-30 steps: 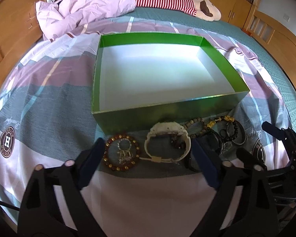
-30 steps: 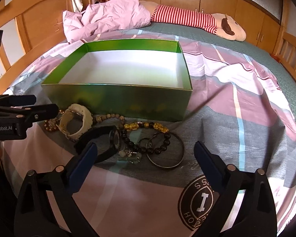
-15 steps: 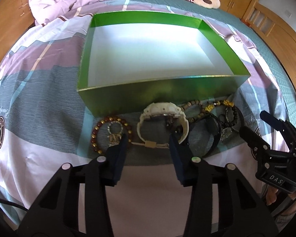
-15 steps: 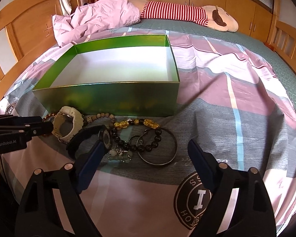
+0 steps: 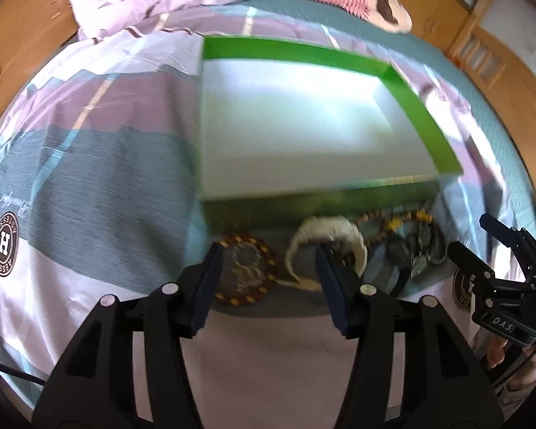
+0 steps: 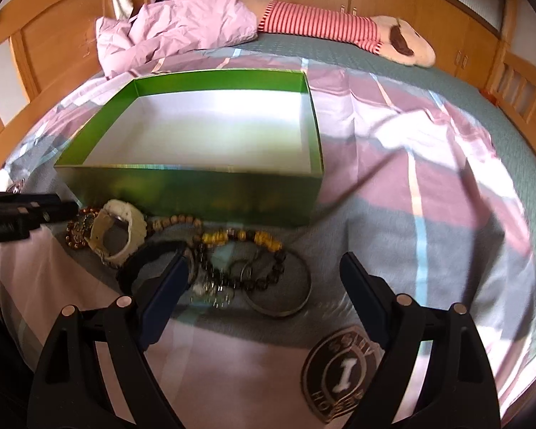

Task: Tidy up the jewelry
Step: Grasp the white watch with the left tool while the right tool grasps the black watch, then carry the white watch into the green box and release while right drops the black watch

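Observation:
A pile of jewelry lies on the bedspread in front of the green box (image 5: 421, 121). A brown bead bracelet (image 5: 246, 271) with a silver ring inside it sits between my left gripper's (image 5: 268, 261) fingers. Its jaws are opening and the pads do not press on the bracelet. The right finger overlaps the white watch (image 5: 328, 236). The right wrist view shows my right gripper (image 6: 261, 268) open low over a black bead bracelet (image 6: 271, 275), a metal bangle (image 6: 286, 304) and a gold bead bracelet (image 6: 239, 237). A black watch (image 6: 143, 261) lies by its left finger.
The green box (image 6: 196, 175) is white inside with nothing in it. A crumpled pink quilt (image 6: 182, 32) and a striped plush toy (image 6: 318, 25) lie at the far end of the bed. Wooden bed rails and cupboards surround it. The left gripper (image 6: 28, 211) reaches in from the left.
My left gripper narrowed, then widened a little and shifted left, from the white watch to the brown bracelet. My right gripper narrowed slightly and came closer to the pile.

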A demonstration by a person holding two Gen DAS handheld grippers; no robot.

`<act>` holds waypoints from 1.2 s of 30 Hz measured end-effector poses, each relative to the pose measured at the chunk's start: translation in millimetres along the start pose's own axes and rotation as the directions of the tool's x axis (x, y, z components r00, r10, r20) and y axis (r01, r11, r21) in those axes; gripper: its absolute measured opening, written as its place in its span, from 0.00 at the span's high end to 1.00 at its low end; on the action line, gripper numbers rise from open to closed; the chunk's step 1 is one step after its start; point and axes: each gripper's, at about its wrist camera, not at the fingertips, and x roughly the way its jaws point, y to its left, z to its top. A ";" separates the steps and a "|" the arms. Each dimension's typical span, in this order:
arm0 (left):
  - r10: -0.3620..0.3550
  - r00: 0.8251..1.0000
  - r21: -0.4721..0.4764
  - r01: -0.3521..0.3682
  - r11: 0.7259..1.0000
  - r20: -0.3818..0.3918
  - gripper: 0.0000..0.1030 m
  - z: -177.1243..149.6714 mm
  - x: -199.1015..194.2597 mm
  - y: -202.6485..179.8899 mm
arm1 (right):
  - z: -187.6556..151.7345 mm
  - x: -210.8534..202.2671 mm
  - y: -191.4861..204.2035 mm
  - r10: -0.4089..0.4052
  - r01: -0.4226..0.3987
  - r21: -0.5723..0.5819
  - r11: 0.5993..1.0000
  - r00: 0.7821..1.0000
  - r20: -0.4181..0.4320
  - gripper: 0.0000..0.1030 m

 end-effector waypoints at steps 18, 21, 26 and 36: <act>-0.046 0.995 0.063 0.051 0.997 -0.089 0.66 4.6 45.0 -22.1 | -2.1 51.0 57.8 0.120 -0.136 -0.102 0.985 0.981 -0.150 0.80; -0.058 0.991 0.049 0.064 0.997 -0.120 0.82 4.5 55.2 -20.6 | -1.6 49.2 57.6 0.135 -0.149 -0.098 0.984 0.981 -0.140 0.89; -0.059 0.993 0.060 0.066 0.996 -0.107 0.94 4.2 53.9 -23.2 | -1.8 45.6 48.2 0.138 -0.147 -0.077 0.986 0.983 -0.120 0.92; -0.152 0.988 0.027 0.153 0.988 -0.039 0.93 10.1 15.9 -17.1 | -2.7 31.5 34.5 0.138 -0.141 -0.037 0.989 0.988 -0.072 0.92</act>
